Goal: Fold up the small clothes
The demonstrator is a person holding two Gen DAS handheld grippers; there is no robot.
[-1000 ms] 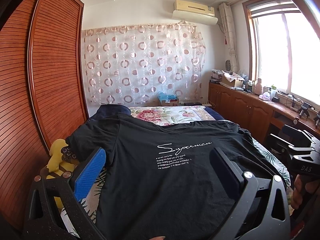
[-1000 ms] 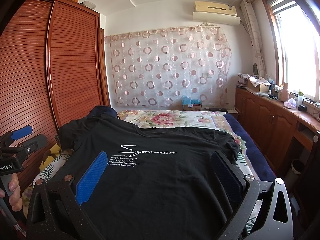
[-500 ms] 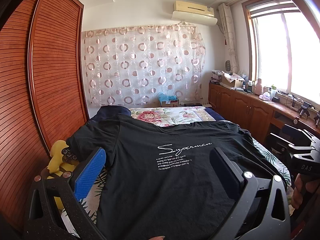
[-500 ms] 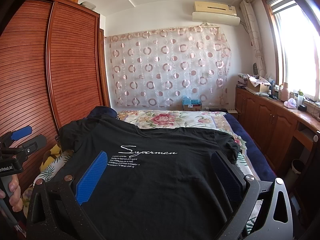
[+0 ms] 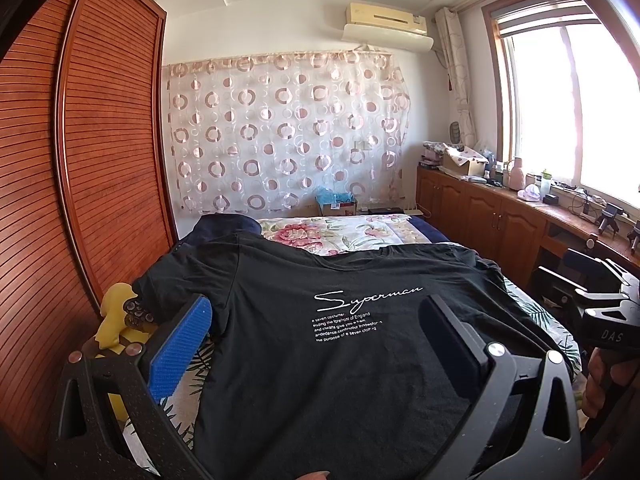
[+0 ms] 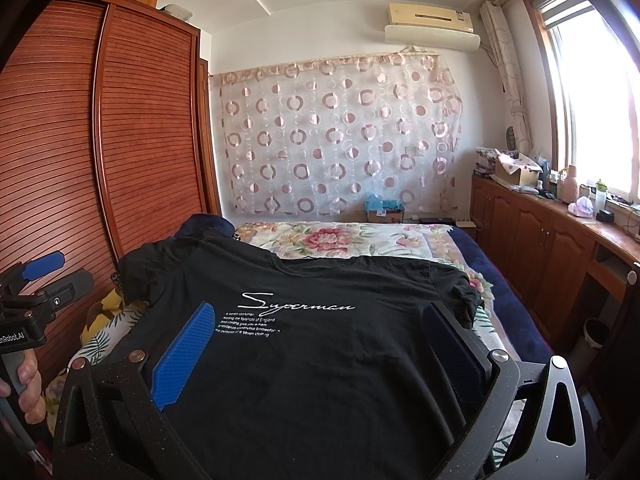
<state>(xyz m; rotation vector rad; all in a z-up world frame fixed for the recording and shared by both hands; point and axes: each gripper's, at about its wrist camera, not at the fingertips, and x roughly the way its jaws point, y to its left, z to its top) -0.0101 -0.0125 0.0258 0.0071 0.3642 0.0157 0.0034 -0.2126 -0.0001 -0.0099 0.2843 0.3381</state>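
Evidently nothing was folded yet — the black T-shirt [image 5: 340, 360] lay flat, print up, on the floral bedspread [image 5: 332, 236]. Left gripper [image 5: 312, 340] and right gripper [image 6: 320, 344] hovered wide apart, empty — next, probably pinching a sleeve edge.

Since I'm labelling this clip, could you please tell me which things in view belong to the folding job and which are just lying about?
Job:
- black T-shirt, spread flat on the bed
- left hand-held gripper, open
- right hand-held gripper, open

Lying about:
- yellow toy
- box and bottles on the cabinet
- blue bag
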